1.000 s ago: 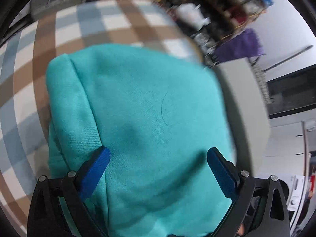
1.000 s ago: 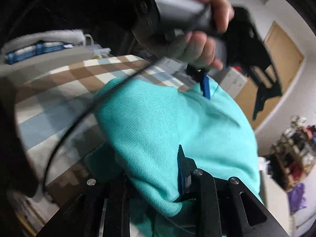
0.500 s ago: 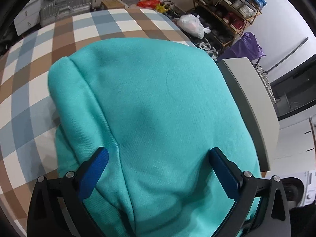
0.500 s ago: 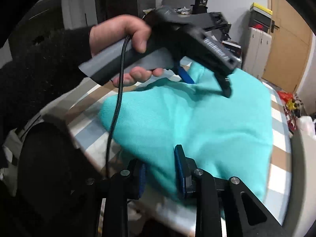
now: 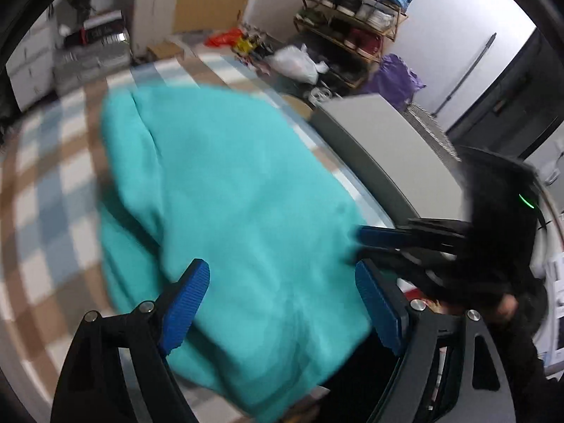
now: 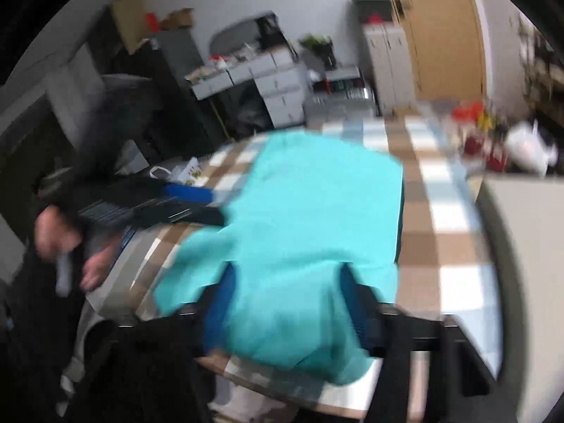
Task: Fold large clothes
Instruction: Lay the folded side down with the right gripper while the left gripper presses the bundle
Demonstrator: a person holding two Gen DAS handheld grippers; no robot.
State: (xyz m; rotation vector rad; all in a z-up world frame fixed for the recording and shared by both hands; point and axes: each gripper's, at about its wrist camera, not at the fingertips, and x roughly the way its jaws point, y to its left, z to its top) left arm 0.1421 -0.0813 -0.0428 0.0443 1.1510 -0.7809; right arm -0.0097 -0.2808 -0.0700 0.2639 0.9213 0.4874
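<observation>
Checked table (image 5: 53, 176) carries the teal garment (image 5: 229, 194), folded in a heap that reaches the near edge and hangs slightly over it. Shoe rack (image 5: 352, 10) past the far edge is full of shoes; white bag (image 5: 296, 63) on the floor beside it, contents hidden. Left gripper (image 5: 278, 303) wide above the cloth, jaws just closing a little, pads not pressing. Right gripper (image 6: 285, 303) has just narrowed; cloth bulges between its blue pads, but blur hides whether they pinch it. Both views smeared.
</observation>
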